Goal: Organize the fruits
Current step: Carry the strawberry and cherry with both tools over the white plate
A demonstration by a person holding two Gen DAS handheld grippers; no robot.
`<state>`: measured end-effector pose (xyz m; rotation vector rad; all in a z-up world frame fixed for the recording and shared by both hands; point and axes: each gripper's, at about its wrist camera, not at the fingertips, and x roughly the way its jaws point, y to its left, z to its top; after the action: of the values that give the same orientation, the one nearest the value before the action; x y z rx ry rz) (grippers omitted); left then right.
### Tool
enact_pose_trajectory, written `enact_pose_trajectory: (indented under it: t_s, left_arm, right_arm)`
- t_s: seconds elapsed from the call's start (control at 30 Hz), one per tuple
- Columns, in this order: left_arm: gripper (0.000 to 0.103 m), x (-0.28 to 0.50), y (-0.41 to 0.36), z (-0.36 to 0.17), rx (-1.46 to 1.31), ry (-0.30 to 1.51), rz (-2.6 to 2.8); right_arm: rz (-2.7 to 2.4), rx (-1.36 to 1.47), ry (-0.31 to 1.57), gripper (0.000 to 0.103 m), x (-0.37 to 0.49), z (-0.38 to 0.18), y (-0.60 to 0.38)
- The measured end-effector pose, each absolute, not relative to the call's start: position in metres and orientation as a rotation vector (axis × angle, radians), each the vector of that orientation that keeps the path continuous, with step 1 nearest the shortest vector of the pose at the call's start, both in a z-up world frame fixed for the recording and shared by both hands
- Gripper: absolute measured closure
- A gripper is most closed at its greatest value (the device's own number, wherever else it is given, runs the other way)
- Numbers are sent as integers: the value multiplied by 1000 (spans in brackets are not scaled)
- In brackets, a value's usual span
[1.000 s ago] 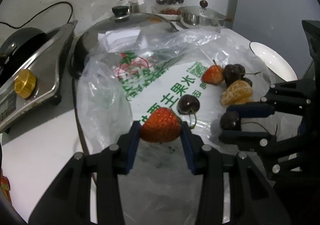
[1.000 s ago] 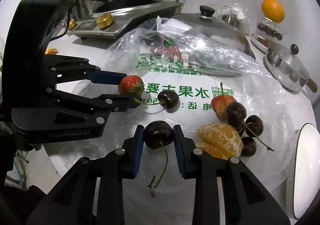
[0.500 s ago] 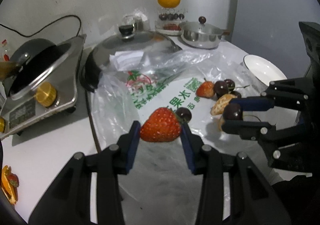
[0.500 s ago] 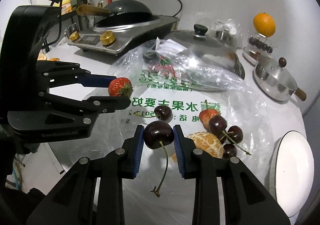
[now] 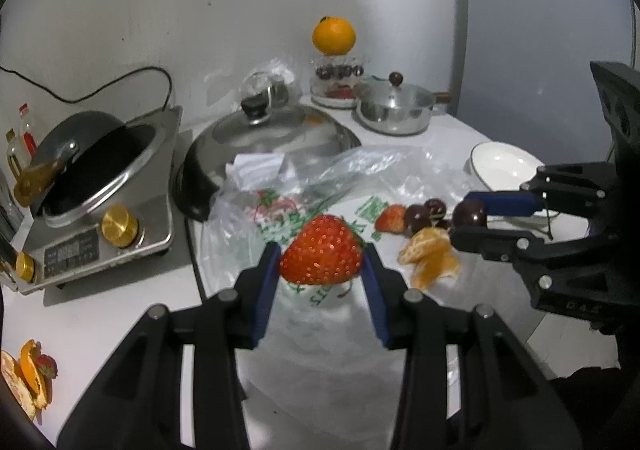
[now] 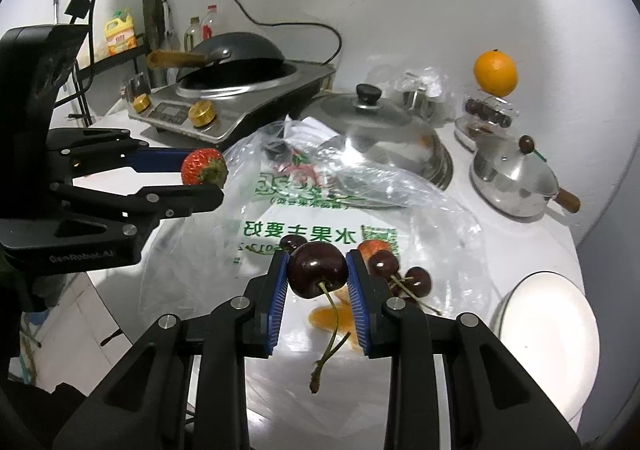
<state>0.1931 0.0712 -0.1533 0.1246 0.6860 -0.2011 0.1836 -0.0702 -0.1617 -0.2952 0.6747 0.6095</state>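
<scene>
Both grippers have risen since a second ago, so the printed plastic bag (image 5: 320, 178) and the fruit left on it now sit lower and smaller. The left gripper (image 5: 321, 262) tilts downward, its blue pads clamped on a seeded red strawberry (image 5: 322, 250) held above the bag. The right gripper (image 6: 318, 270), angled likewise, pinches a glossy dark cherry (image 6: 318, 269) with its stem dangling. Peeled orange segments (image 5: 430, 256), more cherries and a second strawberry lie on the crinkled bag near a white plate (image 6: 548, 330).

orange peel (image 5: 28, 378) cut off at edge, bag print (image 6: 316, 236) partly hidden
</scene>
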Motion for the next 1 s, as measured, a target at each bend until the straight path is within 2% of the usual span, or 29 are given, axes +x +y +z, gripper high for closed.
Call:
enact_pose_trajectory:
  t_s: [1.0]
  left_arm:
    - [61, 206, -52, -133, 180, 674, -292]
  right_arm:
    - [496, -203, 594, 72, 183, -136, -191]
